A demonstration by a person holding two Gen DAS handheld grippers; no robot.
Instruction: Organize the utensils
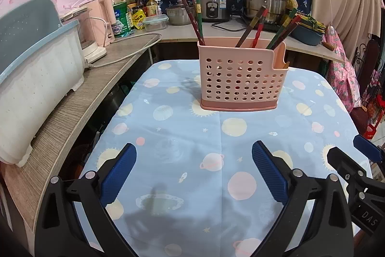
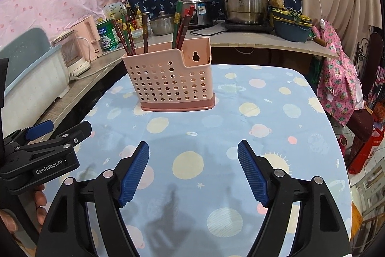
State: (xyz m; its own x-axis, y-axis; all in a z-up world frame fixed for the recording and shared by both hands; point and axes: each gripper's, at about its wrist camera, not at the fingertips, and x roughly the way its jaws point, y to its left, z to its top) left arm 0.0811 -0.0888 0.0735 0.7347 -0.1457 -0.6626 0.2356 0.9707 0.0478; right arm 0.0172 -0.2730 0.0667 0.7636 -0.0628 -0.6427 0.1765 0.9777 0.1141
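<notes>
While jaws gape: one pink caddy (image 1: 241, 78), roughly eight chopsticks (image 1: 255, 27).

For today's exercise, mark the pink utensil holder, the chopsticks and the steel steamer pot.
pink utensil holder (image 1: 240, 81), left wrist view, perforated front wall.
chopsticks (image 2: 177, 23), right wrist view, green shaft.
steel steamer pot (image 2: 244, 4), right wrist view, side wall.

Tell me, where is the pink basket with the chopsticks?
The pink basket stands upright at the far end of the blue planet tablecloth, in the middle of both claw views, just before the counter with the rice cooker.
</notes>
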